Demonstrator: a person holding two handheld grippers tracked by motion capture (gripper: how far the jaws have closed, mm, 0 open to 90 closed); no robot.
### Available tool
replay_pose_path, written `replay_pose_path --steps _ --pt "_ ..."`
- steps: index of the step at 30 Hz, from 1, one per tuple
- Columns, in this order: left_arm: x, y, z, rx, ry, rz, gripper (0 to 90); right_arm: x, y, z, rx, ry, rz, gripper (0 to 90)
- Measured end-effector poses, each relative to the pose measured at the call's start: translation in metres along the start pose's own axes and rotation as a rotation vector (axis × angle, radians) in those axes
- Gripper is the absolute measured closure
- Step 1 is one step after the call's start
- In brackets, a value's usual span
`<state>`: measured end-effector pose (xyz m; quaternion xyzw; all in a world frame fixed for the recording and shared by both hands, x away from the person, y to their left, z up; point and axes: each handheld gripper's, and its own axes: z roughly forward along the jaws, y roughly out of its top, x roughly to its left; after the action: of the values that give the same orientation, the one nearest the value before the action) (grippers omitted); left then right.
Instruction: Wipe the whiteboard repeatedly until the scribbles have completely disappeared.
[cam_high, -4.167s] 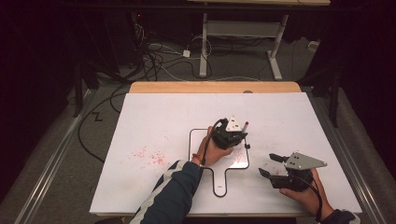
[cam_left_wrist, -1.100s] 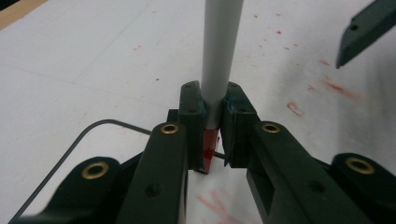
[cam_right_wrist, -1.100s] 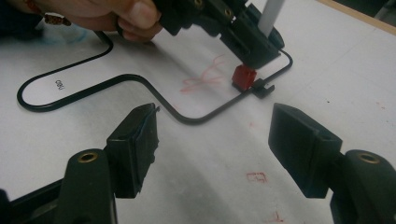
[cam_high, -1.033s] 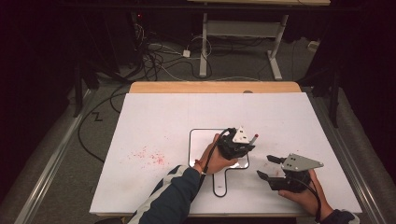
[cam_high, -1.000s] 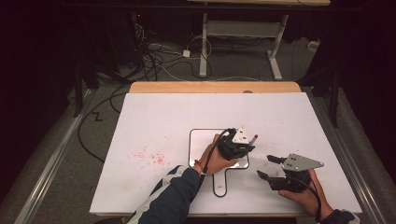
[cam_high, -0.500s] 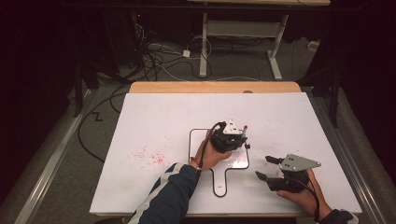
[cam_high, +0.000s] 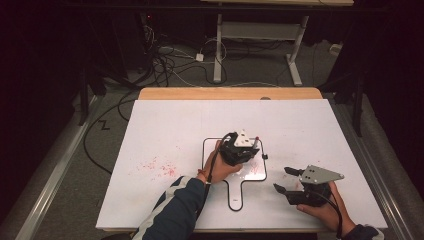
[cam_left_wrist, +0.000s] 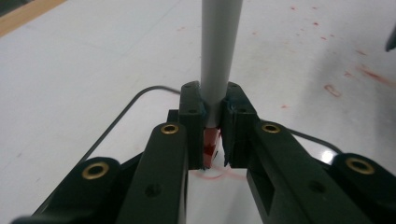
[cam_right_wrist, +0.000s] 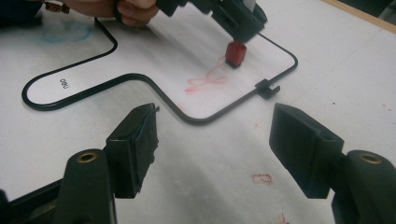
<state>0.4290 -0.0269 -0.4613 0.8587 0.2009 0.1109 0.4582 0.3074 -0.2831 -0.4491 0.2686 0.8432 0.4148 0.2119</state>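
Red marker (cam_right_wrist: 236, 52) strokes had grown on the small whiteboard (cam_high: 250, 172) at the frame's centre: half a second before, the left claw (cam_left_wrist: 212, 116) sat slightly lower left, so drawing seemed under way. It was clenched on the grey-barrelled marker, red tip touching the board beside a looping scrawl (cam_right_wrist: 205, 83). The right claw (cam_right_wrist: 212, 140) rested released at lower right on the table (cam_high: 170, 130)

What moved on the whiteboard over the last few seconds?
The left hand-held gripper, shut on the grey marker, shifted right over the small whiteboard, then back left. The right hand-held gripper stayed open beside the board, drifting slightly lower.
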Motion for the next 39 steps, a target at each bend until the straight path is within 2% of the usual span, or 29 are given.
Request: replay_pose_path --steps 1,4,7,9,17,19,22,25,28,30,32,36,39 --pt "0.002 -0.001 -0.001 0.003 0.003 -0.006 78.5 0.0 0.0 0.0 -0.001 0.001 0.001 33.2" --pt "0.004 -0.001 -0.003 0.015 0.034 0.025 78.5 -0.001 -0.001 0.001 0.003 0.0 -0.001 33.1" --pt "0.01 -0.003 -0.003 0.0 0.027 -0.026 78.5 0.0 0.0 0.001 0.009 0.001 -0.005 33.2" --pt "0.008 -0.004 -0.004 -0.008 0.011 -0.046 78.6 0.0 0.0 0.001 0.007 0.004 -0.006 33.2" --pt "-0.024 -0.009 -0.005 -0.033 -0.077 -0.006 78.5 0.0 0.0 0.0 0.004 0.003 -0.006 33.2" --pt "-0.03 -0.008 -0.005 -0.026 -0.066 0.021 78.5 0.001 0.001 0.0 0.003 0.003 -0.009 33.2" --pt "-0.028 -0.006 -0.004 -0.013 -0.066 0.025 78.6 0.001 0.001 0.001 0.006 0.003 -0.008 33.2" --pt "-0.023 -0.003 -0.002 -0.003 -0.042 0.036 78.5 0.002 0.001 0.001 0.006 0.005 -0.012 33.2" --pt "-0.013 0.0 0.002 -0.007 -0.025 -0.007 78.5 0.001 0.0 0.002 0.01 0.004 -0.011 33.3" --pt "-0.011 0.001 0.004 -0.01 -0.025 -0.028 78.6 0.001 0.0 0.001 0.011 0.005 -0.011 33.3" --pt "-0.018 0.001 0.005 -0.008 -0.046 -0.014 78.6 0.001 0.0 0.001 0.007 0.007 -0.011 33.3" --pt "-0.036 0.001 0.005 -0.008 -0.088 0.041 78.6 0.0 0.0 0.0 0.007 0.005 -0.007 33.3" --pt "-0.042 -0.002 0.002 -0.01 -0.117 0.041 78.5 0.001 0.0 -0.001 0.003 0.005 -0.013 33.3"
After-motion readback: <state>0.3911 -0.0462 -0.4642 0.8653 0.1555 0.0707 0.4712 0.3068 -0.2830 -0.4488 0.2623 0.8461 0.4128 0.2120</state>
